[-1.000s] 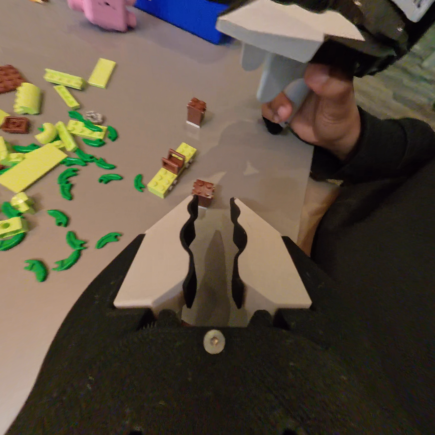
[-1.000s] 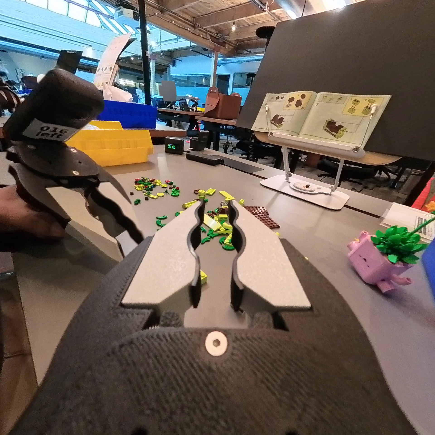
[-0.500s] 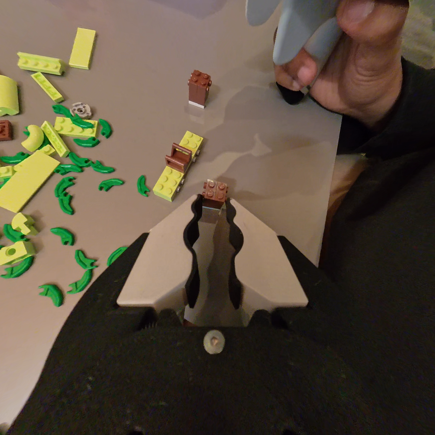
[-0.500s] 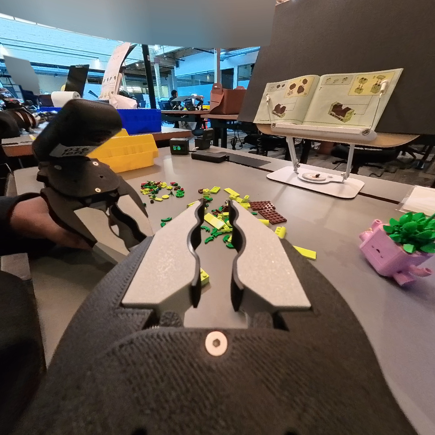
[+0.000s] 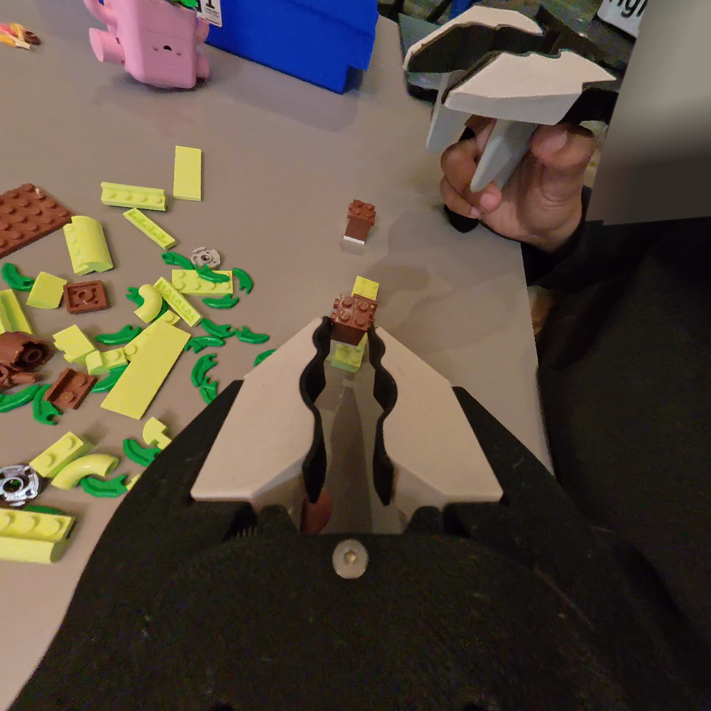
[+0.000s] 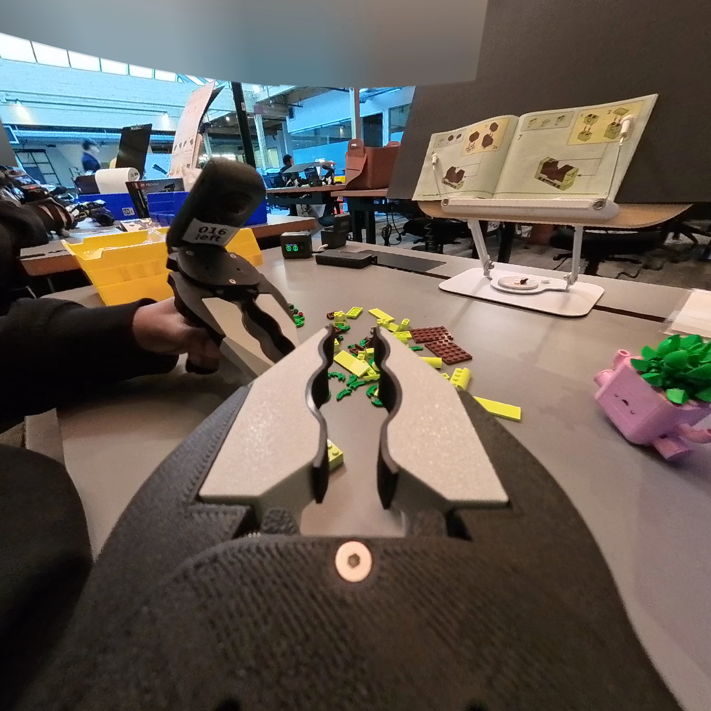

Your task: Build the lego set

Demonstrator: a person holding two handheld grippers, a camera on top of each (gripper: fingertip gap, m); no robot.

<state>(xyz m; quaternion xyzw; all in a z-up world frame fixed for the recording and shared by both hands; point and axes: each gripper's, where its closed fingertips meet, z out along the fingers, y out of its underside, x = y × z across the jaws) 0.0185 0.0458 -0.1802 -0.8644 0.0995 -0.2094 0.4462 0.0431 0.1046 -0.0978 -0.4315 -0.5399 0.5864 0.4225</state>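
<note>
My left gripper (image 5: 350,327) is shut on a small brown brick (image 5: 354,317), pinched at the fingertips and held just above the table. Under it lies a lime plate assembly (image 5: 348,359), partly hidden by the brick and fingers. A second brown brick (image 5: 359,221) stands upright farther out. My right gripper (image 6: 352,331) is open and empty, held above the table; it also shows at the top right of the left wrist view (image 5: 500,77). The left gripper also shows in the right wrist view (image 6: 246,307), left of my right fingers.
Loose lime and green pieces (image 5: 146,361) and a brown plate (image 5: 27,215) lie to the left. A pink pot (image 5: 150,42) and a blue bin (image 5: 300,34) stand behind. An instruction booklet (image 6: 531,154) sits on a stand. The table edge (image 5: 529,327) runs close on the right. The tips of one gripper are about 11 cm away from the tips of the other. Both grippers' tips are roughly 20 cm from the brown plate (image 5: 27,215). The right camera catches it too, in the right wrist view (image 6: 448,354).
My left gripper closed on the small brown brick, lifted it and carried it over the lime assembly. My right gripper stayed open and drew back a little.
</note>
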